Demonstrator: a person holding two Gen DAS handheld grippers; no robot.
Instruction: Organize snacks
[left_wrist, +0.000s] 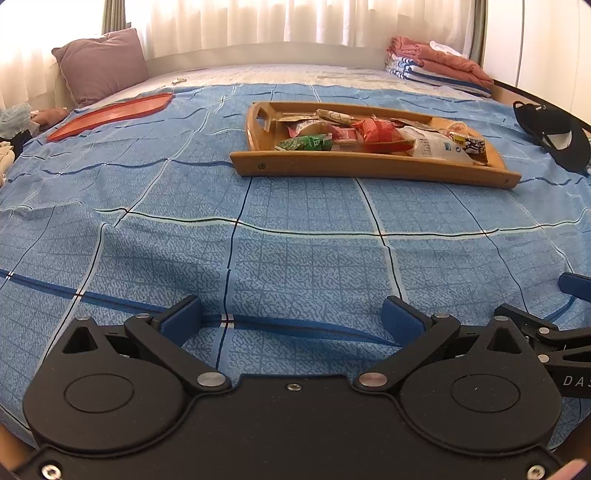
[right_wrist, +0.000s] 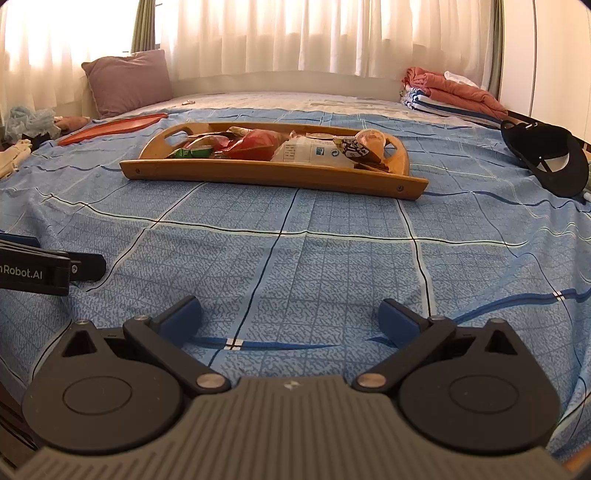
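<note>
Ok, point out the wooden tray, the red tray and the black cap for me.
wooden tray (right_wrist: 258, 173), right wrist view, near side wall.
red tray (left_wrist: 110, 114), left wrist view, flat middle.
black cap (right_wrist: 554, 147), right wrist view, crown.

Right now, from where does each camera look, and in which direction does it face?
Left wrist: low over the blue bedspread, facing the wooden tray; its own open left gripper shows, right gripper at the right edge.
Right wrist: same height, further right, facing the tray; its open right gripper shows, left gripper at the left edge.
Shared: tray of snacks, red tray, black cap, pillow.
</note>
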